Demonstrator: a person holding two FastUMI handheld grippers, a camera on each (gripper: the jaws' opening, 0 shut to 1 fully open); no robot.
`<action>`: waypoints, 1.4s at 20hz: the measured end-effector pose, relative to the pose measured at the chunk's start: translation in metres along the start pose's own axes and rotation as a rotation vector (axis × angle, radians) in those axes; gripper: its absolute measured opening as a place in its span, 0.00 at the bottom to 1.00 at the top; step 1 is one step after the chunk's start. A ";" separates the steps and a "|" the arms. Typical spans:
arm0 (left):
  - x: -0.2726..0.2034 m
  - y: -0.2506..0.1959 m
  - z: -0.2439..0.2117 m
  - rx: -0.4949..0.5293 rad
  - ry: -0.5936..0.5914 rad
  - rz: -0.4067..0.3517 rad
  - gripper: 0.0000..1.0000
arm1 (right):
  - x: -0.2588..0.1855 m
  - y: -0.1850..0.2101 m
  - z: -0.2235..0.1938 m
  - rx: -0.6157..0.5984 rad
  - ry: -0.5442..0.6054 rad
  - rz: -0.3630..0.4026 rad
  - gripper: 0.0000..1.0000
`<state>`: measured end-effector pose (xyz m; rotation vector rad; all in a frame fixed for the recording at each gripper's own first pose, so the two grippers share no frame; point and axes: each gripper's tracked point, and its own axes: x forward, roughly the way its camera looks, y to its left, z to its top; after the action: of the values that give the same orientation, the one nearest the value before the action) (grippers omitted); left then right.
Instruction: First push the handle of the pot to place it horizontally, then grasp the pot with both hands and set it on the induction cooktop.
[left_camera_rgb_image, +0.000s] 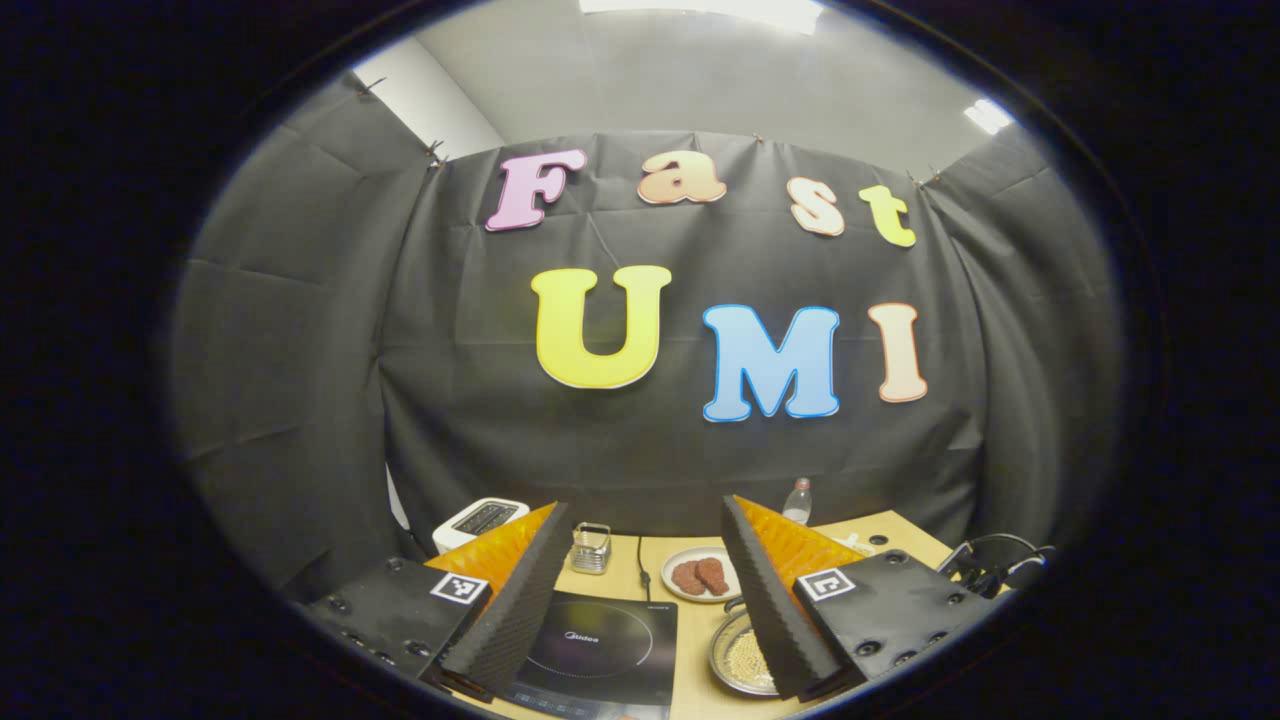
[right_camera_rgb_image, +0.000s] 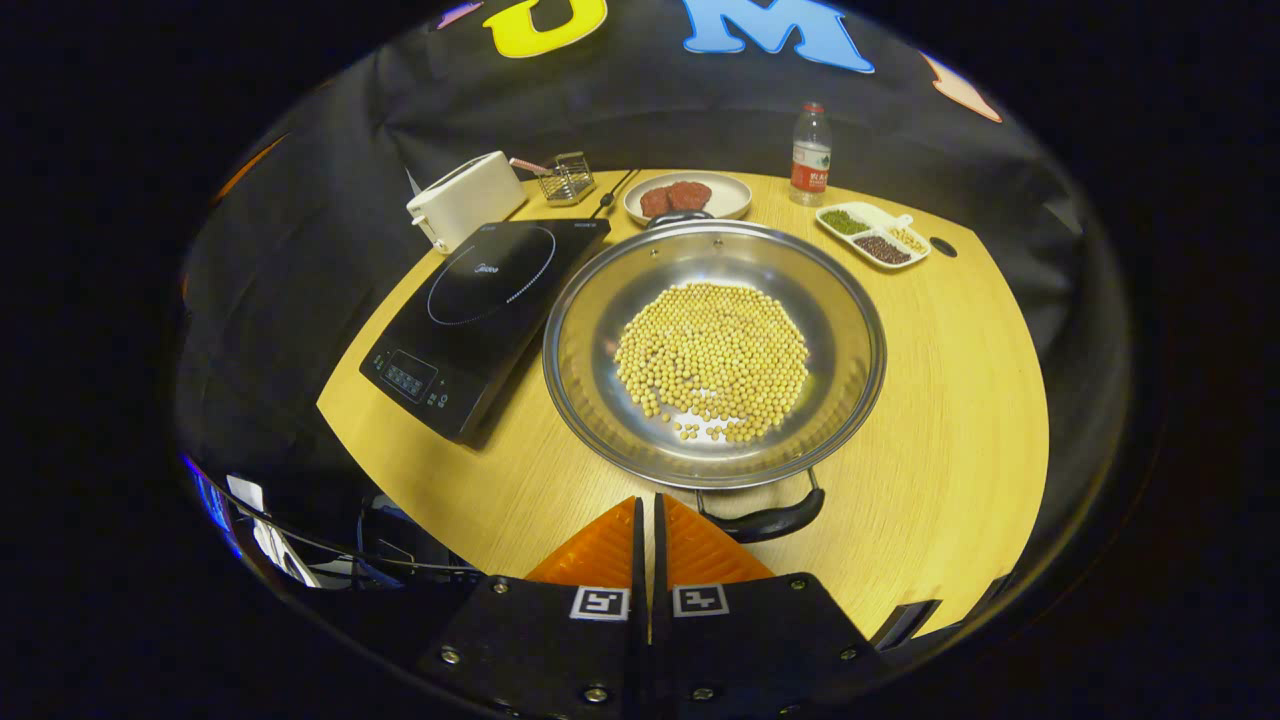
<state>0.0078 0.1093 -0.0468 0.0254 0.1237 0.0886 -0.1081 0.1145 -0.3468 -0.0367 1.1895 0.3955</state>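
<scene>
While the right gripper (right_camera_rgb_image: 646, 520) is closed on nothing and the left gripper (left_camera_rgb_image: 640, 590) gapes, the steel pot (right_camera_rgb_image: 600, 330) holds yellow beans (right_camera_rgb_image: 712, 355) beside the induction cooktop (right_camera_rgb_image: 480, 300).

Table layout, seen from the right gripper view

The pot (right_camera_rgb_image: 714, 352) sits on the table (right_camera_rgb_image: 960, 400) just right of the induction cooktop (right_camera_rgb_image: 480, 310), with beans (right_camera_rgb_image: 712, 360) lying in its bottom and one handle (right_camera_rgb_image: 765, 520) on its near side — the other on the far side. Behind the cooktop stands a toaster (right_camera_rgb_image: 465, 198), and right of that a small wire basket (right_camera_rgb_image: 567, 178). Behind the pot lies a plate (right_camera_rgb_image: 690, 196) with two patties on it; farther right stands a bottle (right_camera_rgb_image: 810, 150), and before it a divided tray (right_camera_rgb_image: 872, 234) — grains in each compartment.
</scene>
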 end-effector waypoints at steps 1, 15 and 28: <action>0.000 0.002 -0.001 0.004 0.005 0.004 0.96 | 0.005 0.001 -0.006 0.013 0.026 -0.001 0.02; -0.007 0.020 -0.001 0.025 0.012 0.063 0.97 | 0.035 -0.016 -0.013 0.112 0.064 -0.016 0.01; -0.005 -0.004 0.006 0.043 -0.015 0.005 0.96 | 0.024 -0.058 -0.018 0.181 0.036 -0.090 0.01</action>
<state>0.0038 0.1050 -0.0401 0.0696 0.1108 0.0904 -0.0983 0.0635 -0.3858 0.0592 1.2499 0.2080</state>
